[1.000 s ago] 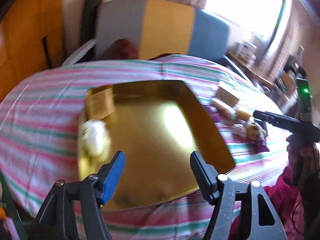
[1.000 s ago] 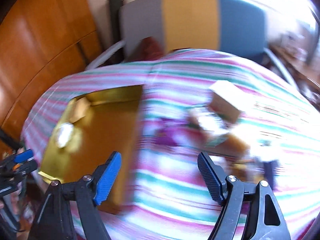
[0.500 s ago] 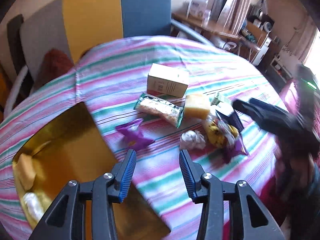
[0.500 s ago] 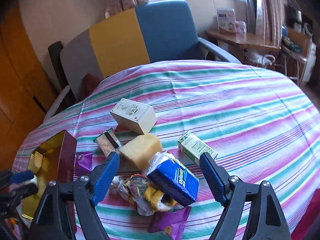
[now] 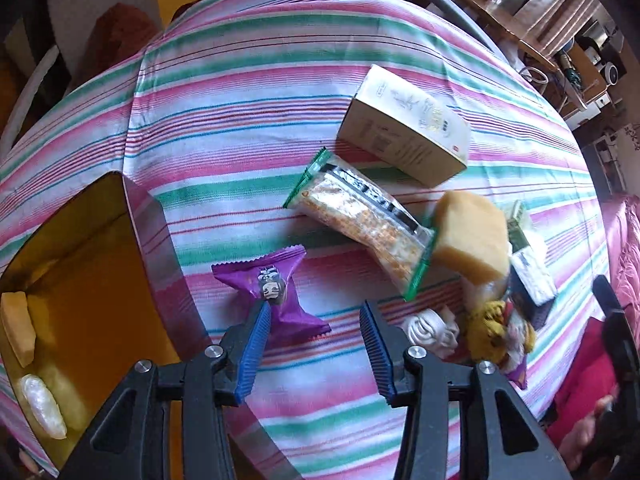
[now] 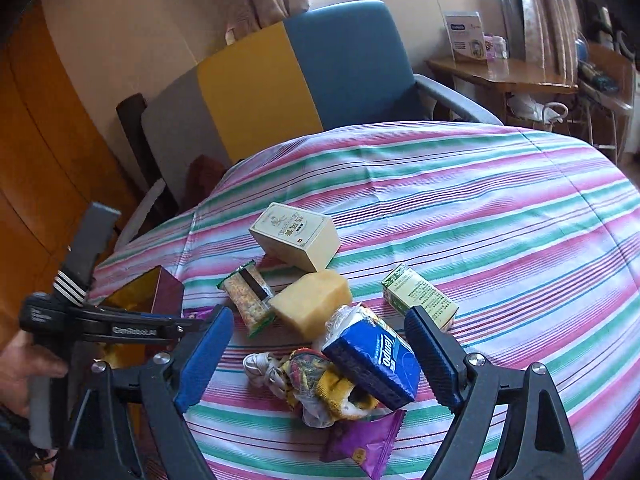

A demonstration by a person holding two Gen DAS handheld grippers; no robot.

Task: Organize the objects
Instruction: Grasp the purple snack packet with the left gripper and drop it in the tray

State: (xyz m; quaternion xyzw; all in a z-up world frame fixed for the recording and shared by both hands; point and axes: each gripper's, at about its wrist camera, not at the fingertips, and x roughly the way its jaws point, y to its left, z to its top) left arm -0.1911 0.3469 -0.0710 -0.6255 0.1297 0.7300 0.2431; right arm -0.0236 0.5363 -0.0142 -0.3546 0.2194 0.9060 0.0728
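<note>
Striped tablecloth (image 5: 248, 92) is cluttered, and the purple candy wrapper (image 5: 276, 292) lies just ahead of the left gripper (image 5: 312, 350), long axis slanting across its narrow, opening, empty jaws; right gripper (image 6: 320, 356) hangs wide, farther off.

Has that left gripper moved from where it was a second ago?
Yes. The left gripper swung away from over the gold box, now at its left, to the purple candy packet on the striped tablecloth.
</note>
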